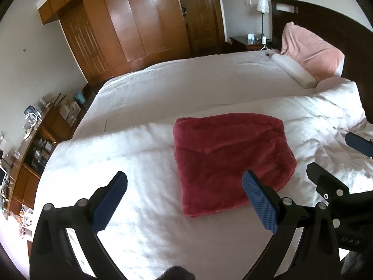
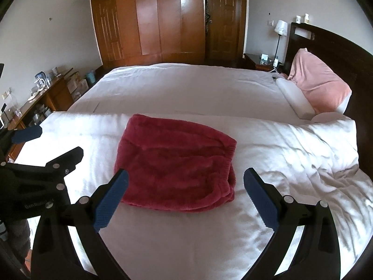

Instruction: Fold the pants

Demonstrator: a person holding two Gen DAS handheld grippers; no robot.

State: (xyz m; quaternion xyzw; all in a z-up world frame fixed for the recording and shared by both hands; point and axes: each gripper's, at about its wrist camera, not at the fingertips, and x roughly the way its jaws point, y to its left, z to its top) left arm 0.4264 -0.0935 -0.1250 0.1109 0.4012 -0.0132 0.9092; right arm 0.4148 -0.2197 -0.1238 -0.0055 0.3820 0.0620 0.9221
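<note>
The red fleece pants (image 1: 230, 161) lie folded into a compact rectangle on the white duvet (image 1: 139, 210); they also show in the right wrist view (image 2: 177, 165). My left gripper (image 1: 186, 182) is open and empty, held above the duvet just short of the pants' near edge. My right gripper (image 2: 186, 182) is open and empty, also just short of the pants. The right gripper shows at the right edge of the left wrist view (image 1: 335, 161). The left gripper shows at the left edge of the right wrist view (image 2: 46, 142).
A pink pillow (image 2: 319, 79) and a white bolster (image 2: 296, 98) lie against the dark headboard (image 2: 335, 44). A nightstand with a lamp (image 2: 279, 30) stands beyond. A cluttered low shelf (image 2: 39, 98) lines the left wall. Wooden wardrobes (image 2: 158, 16) stand at the back.
</note>
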